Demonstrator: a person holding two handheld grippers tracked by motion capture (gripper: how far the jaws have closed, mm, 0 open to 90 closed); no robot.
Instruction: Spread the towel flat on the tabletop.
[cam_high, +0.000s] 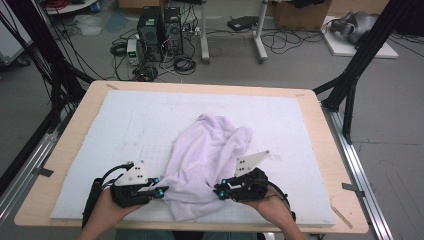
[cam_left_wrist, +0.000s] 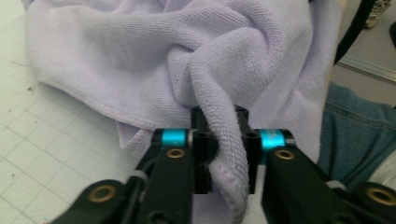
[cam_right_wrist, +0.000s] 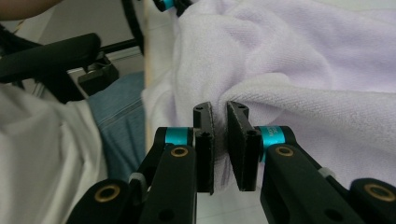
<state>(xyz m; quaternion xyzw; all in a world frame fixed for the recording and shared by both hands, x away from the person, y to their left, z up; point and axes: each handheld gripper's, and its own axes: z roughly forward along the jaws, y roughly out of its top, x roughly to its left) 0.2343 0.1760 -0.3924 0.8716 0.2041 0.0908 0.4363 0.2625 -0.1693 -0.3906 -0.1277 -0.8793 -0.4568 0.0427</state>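
Towel (cam_high: 207, 160) lies crumpled on the white mat (cam_high: 115, 115) at the near table edge — left gripper (cam_high: 159, 191) clamped on a thick rolled fold, right gripper (cam_high: 220, 192) nearly closed with little cloth visibly caught — so, likely, the right side slips free on any lift.

One towel (cam_high: 207, 160), two tools, seemingly.

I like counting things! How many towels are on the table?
1: a crumpled pale lilac terry-cloth towel lies on the white gridded mat, near the front edge, between the left claw and right claw. Its folds could hide more.
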